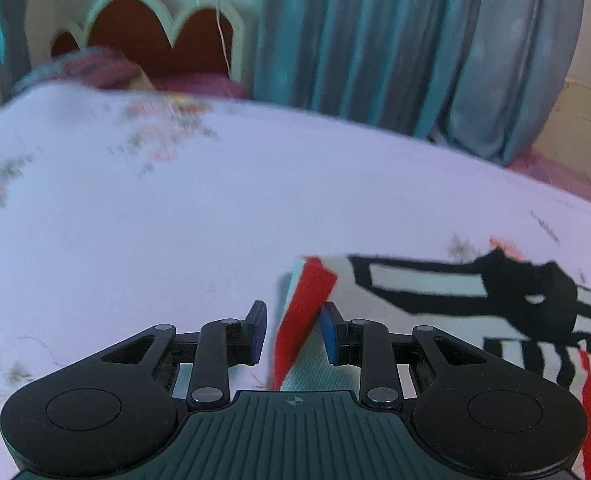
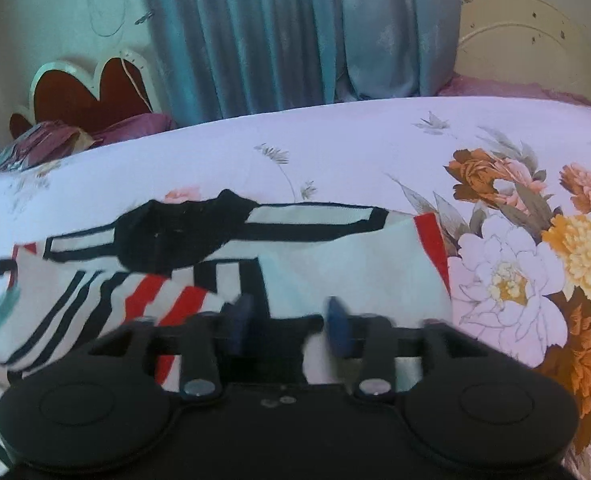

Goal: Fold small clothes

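Observation:
A small white garment (image 2: 335, 276) with black bands and red stripes lies spread on the flowered bedsheet (image 2: 335, 148). In the left wrist view the garment (image 1: 435, 292) reaches in from the right. Its red-edged sleeve end (image 1: 303, 320) stands up between the fingers of my left gripper (image 1: 293, 332). The cloth leans on the right pad, a gap shows at the left pad, and the jaws stand apart. My right gripper (image 2: 289, 328) hovers low over the garment's near edge, blurred, jaws apart, nothing pinched between the pads.
A dark red headboard (image 2: 87, 96) and purple pillows (image 2: 135, 126) lie at the bed's far left. Blue-grey curtains (image 2: 295, 32) hang behind the bed. Bare sheet (image 1: 135, 240) stretches to the left of the garment.

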Motion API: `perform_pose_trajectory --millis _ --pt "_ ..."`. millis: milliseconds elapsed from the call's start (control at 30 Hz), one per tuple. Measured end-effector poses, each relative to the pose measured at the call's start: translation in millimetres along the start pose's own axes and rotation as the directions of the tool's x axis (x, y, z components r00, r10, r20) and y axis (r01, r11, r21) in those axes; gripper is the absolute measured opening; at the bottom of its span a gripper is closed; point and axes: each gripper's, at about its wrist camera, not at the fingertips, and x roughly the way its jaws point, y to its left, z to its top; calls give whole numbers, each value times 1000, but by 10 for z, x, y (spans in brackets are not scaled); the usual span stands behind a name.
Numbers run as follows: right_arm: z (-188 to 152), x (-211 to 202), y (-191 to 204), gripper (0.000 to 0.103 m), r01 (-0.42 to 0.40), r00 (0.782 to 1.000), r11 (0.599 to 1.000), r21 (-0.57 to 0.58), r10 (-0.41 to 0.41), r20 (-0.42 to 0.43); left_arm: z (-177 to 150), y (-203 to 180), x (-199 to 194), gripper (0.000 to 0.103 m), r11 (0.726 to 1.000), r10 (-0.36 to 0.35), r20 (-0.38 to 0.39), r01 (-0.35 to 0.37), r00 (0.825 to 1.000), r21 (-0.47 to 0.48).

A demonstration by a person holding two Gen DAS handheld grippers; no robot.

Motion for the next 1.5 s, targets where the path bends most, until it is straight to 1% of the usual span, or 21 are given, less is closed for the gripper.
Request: perform_pose_trajectory --millis 100,200,233,267,367,433,533,567,633,667,733,867,933,1033,1167,1233,1367,1400,1433,1467,1500 --pt "-15 99 20 46 -6 999 1000 16 7 -41 0 1 125 28 999 -48 -12 48 999 -1" --pt "-81 176 43 43 7 997 1000 26 -5 -71 -6 7 231 28 997 -70 -18 70 997 -16" --pt "-94 170 64 35 11 998 1000 20 -10 -67 -11 15 249 25 998 -68 -13 68 998 -18" --pt "-105 163 94 21 21 998 1000 -2 -21 -64 -19 11 247 13 998 -59 -5 59 998 -15" --pt "-147 194 151 16 96 994 990 -100 -101 -47 -14 46 278 11 999 -29 20 29 999 -17" --pt "-162 214 118 16 103 994 989 -103 -107 -37 -32 52 291 11 1000 -11 39 12 999 -26" --pt "-157 196 148 19 115 992 987 -115 -120 -40 -13 61 285 12 999 -1 35 2 999 -44" --pt "-141 179 150 23 111 992 988 -110 -116 -42 -9 39 257 12 1000 5 38 -4 999 -22" --pt "-102 77 148 26 74 997 994 -80 -76 -26 -7 -19 133 12 999 26 68 -28 997 24" --pt "-83 20 167 27 64 998 995 -82 -65 -11 -10 -21 60 12 999 28 84 -30 996 22" --pt "-52 -77 216 28 36 999 996 -87 -36 10 -20 -37 -120 12 1000 5 96 -7 995 20" --pt "-71 -163 347 30 -22 1000 995 -93 23 5 -140 -179 -501 12 996 -61 98 54 993 77" --pt "-134 -160 447 31 -47 999 992 -114 46 -11 -264 -297 -617 12 991 -87 65 80 994 112" --pt "-247 -88 600 32 -45 998 986 -162 38 -43 -513 -456 -689 12 985 -112 -1 111 994 131" --pt "-386 3 677 42 -10 998 978 -210 -4 -66 -789 -573 -658 12 984 -75 -50 82 996 161" --pt "-394 7 692 54 -1 998 977 -214 -14 -68 -826 -569 -652 12 984 -65 -43 71 997 165" --pt "-391 32 761 60 30 995 971 -238 -50 -80 -816 -574 -676 13 983 -50 -45 57 998 172" --pt "-391 34 776 71 40 995 969 -244 -61 -82 -826 -591 -678 13 983 -47 -43 54 998 175" --pt "-386 49 790 79 65 992 966 -248 -88 -85 -826 -602 -678 13 982 -43 -41 50 998 182" --pt "-382 70 789 92 96 989 963 -250 -122 -88 -830 -629 -666 13 981 -39 -40 45 998 188" --pt "-373 84 778 100 118 985 962 -246 -145 -94 -832 -632 -664 13 980 -35 -38 42 999 193"
